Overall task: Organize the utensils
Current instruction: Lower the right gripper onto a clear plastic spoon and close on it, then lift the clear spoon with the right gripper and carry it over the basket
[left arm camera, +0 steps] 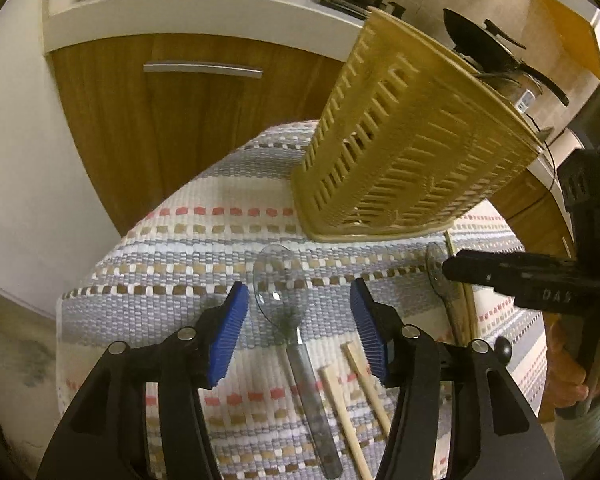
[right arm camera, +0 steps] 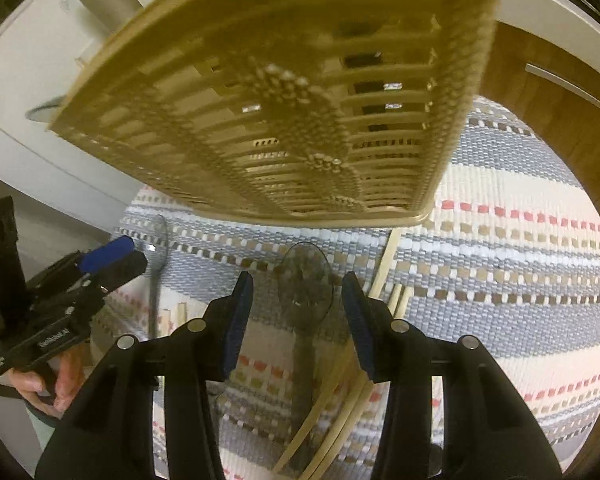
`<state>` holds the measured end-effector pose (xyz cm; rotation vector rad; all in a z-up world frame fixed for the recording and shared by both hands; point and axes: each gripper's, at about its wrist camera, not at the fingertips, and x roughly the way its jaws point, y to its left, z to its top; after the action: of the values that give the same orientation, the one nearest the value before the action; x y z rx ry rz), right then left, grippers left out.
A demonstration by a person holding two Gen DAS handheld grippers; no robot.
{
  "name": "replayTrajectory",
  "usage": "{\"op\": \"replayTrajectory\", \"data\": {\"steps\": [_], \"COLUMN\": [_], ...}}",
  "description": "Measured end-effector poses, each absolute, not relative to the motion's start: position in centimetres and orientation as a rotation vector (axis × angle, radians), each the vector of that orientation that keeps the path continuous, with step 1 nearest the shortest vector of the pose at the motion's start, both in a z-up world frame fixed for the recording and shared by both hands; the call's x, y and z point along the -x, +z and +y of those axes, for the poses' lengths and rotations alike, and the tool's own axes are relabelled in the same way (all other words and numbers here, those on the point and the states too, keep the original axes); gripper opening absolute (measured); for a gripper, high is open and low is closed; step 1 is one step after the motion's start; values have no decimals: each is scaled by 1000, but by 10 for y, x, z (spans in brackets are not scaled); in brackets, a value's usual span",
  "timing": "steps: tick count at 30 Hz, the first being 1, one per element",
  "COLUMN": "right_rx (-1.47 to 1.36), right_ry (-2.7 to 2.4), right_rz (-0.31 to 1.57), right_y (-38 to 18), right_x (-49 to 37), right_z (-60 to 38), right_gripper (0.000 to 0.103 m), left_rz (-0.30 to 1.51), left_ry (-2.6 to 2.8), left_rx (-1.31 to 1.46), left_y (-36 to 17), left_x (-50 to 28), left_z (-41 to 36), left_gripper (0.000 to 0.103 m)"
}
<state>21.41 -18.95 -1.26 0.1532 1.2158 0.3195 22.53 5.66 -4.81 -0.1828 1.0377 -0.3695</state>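
Right gripper [left arm camera: 540, 284] body, seen from left wrist view: pale letters "DA", rest unclear. Left gripper [right arm camera: 60, 320] body, seen from right wrist view: white lettering, too blurred to read. Nothing else legible.

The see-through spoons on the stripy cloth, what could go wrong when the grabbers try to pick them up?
1. Both grippers are open, each with a clear spoon between its fingers: left gripper over one spoon, right gripper over another. Smooth plastic might slip out.
2. Chopsticks lie right beside the left spoon's handle, so a finger could catch them too.
3. The tan utensil basket stands close behind; lifting carelessly might bump it.
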Motion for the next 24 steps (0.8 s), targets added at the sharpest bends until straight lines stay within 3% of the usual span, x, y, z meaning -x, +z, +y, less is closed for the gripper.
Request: {"op": "replayTrajectory", "data": {"steps": [18, 20, 22, 24], "right_rx": [90, 136, 147, 156], "right_ry": [249, 215, 214, 219], "right_rz": [1252, 1241, 1233, 1223], "right_y": [-37, -40, -43, -44], "right_x": [-213, -211, -209, -206], "right_z": [-141, -134, -128, -126], "right_gripper": [41, 30, 30, 30], "left_rz": [1153, 1153, 1145, 1145], "left_ry": [-249, -217, -177, -181], "left_rx": [-43, -74, -110, -108], "left_y": [-68, -69, -66, -65], "left_x": [-253, -253, -251, -248], "left_z": [0, -6, -13, -13], "left_gripper": [53, 44, 33, 31]}}
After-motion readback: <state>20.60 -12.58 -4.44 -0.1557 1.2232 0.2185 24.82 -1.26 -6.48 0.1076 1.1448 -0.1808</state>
